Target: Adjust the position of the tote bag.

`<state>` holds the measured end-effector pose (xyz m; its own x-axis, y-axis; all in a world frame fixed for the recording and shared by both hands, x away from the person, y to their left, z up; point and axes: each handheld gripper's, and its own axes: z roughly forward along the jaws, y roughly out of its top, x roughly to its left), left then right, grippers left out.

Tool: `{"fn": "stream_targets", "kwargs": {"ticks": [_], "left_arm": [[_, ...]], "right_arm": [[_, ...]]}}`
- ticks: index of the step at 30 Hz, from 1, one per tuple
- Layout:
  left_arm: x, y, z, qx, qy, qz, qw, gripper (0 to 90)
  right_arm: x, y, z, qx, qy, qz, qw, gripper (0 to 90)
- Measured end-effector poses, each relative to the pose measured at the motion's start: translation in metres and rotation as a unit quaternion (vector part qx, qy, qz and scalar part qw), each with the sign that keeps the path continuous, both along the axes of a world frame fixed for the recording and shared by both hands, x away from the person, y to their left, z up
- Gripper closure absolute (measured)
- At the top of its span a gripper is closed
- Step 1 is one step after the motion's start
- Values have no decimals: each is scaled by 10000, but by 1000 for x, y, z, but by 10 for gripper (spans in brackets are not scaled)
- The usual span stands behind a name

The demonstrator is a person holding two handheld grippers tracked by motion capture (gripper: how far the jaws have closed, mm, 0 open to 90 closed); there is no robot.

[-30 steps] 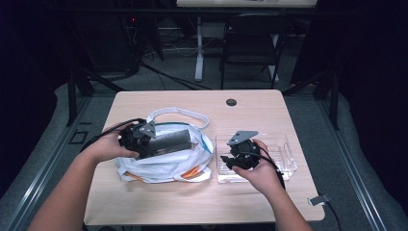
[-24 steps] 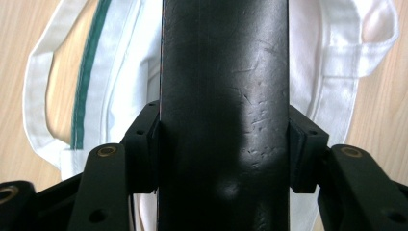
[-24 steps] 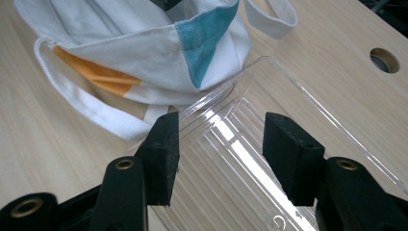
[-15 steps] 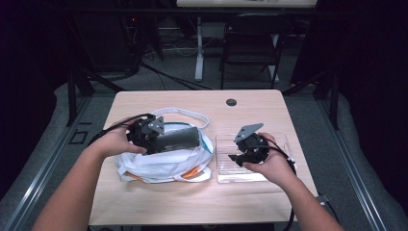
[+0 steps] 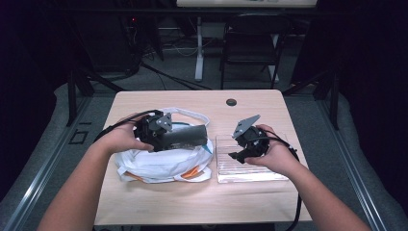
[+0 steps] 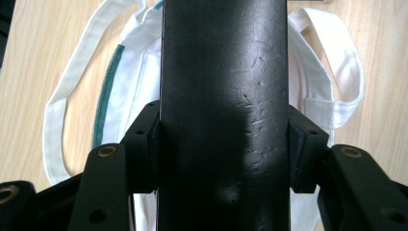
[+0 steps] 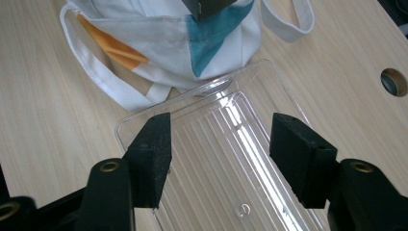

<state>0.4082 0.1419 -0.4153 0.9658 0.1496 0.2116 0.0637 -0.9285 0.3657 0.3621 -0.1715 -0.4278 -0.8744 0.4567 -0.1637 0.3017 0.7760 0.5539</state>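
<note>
Unmarked throughout, dark cylinder (image 6: 223,115), white bag (image 5: 163,163), clear tray (image 7: 231,159)

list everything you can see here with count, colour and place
dark cylinder: 1, dark grey, clamped in the left gripper over the bag
cloth bag: 1, white with teal and orange, table's left half
clear tray: 1, see-through, right of the bag, nothing in it
table: 1, light wood, round hole near the far edge
folding chair: 1, dark, behind the table
left gripper: 1, black, shut on the cylinder
right gripper: 1, black, jaws just opened, above the tray
</note>
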Motion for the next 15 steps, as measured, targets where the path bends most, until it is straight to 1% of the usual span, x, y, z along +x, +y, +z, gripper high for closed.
{"fn": "stream_targets", "kwargs": {"ticks": [2, 3, 4, 5, 6, 7, 9, 11, 12, 14, 15], "left_arm": [[0, -2, 0, 8, -18, -18, 10000, 433], [0, -3, 1, 32, -22, -32, 10000, 433], [-1, -4, 1, 16, -23, -26, 10000, 433], [-1, -4, 1, 16, -23, -26, 10000, 433], [-1, -5, 3, 27, -29, -55, 10000, 433], [-2, -6, 4, 12, -28, -64, 10000, 433], [-2, -8, 6, -1, -46, -82, 10000, 432], [-2, -10, 6, 22, -54, -98, 9999, 432], [-2, -12, 6, 39, -54, -131, 9999, 432], [-2, -13, 5, 51, -35, -148, 9999, 432], [-2, -14, 4, 43, -35, -145, 9999, 433]], "right_arm": [[2, 1, 4, -56, -23, 49, 10000, 387], [3, 2, 6, -32, -26, 47, 10000, 381], [4, 3, 9, -124, -59, 91, 9999, 378], [4, 3, 9, -124, -59, 91, 9999, 378], [5, 4, 12, -139, -93, 119, 9998, 367], [7, 6, 17, -144, -87, 214, 9996, 358], [8, 9, 20, -174, -127, 250, 9995, 352], [9, 13, 22, -106, -122, 242, 9996, 351], [9, 14, 24, -97, -153, 285, 9994, 350], [11, 17, 25, -25, -115, 310, 9994, 352], [12, 18, 27, -94, -68, 347, 9993, 356]]}}
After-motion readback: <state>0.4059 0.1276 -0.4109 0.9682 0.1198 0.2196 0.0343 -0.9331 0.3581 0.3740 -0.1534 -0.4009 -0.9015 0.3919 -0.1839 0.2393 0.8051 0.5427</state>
